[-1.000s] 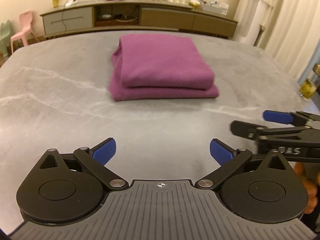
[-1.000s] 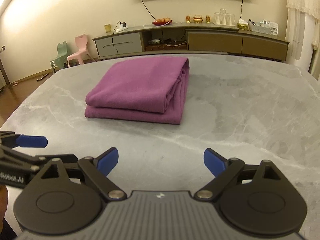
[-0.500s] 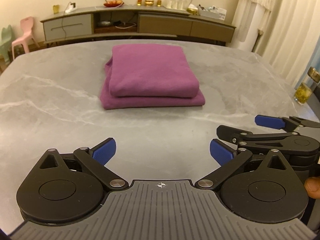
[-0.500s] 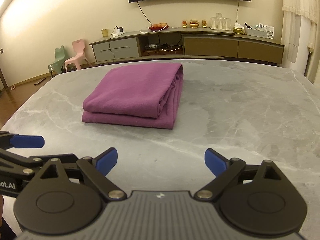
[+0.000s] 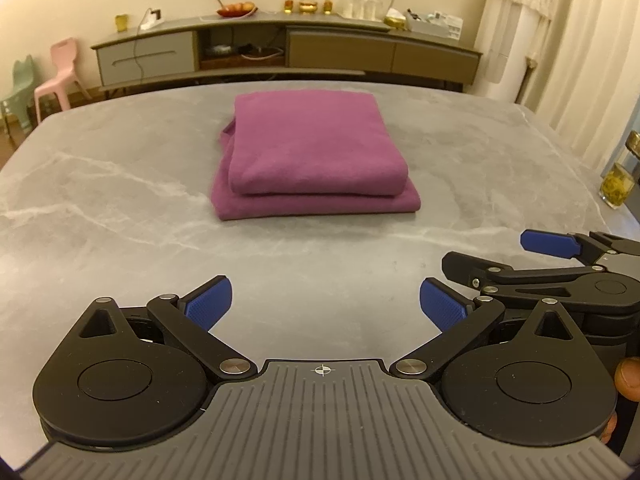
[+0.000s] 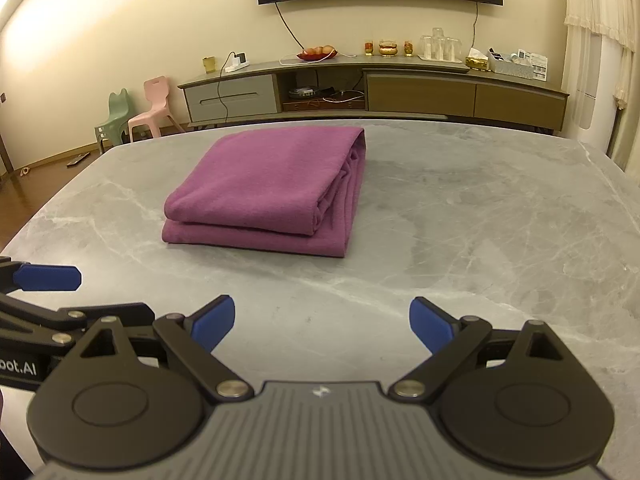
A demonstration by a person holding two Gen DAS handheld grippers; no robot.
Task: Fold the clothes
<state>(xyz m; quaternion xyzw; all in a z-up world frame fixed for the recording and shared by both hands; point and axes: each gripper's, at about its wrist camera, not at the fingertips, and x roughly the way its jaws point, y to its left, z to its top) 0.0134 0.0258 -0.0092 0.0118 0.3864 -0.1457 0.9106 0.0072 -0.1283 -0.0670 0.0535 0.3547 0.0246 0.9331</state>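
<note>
A purple cloth (image 5: 312, 152) lies folded into a neat thick rectangle in the middle of the grey marble table (image 5: 100, 208); the right wrist view shows the same purple cloth (image 6: 272, 188) with its layered edges facing right. My left gripper (image 5: 324, 300) hovers open near the table's front edge, well short of the cloth, with nothing between its blue pads. Beside it, my right gripper (image 6: 322, 320) is also open and empty. In the left wrist view the right gripper (image 5: 556, 256) shows at the right edge.
A glass of yellow-green drink (image 5: 616, 188) stands near the table's right edge. Beyond the table are a long sideboard (image 6: 376, 88) with dishes and glasses, a pink chair (image 6: 154, 104) and a green chair (image 6: 114, 116). Curtains (image 5: 580, 40) hang on the right.
Both grippers have drawn back and risen from the cloth, staying open. The folded cloth has not moved on the table.
</note>
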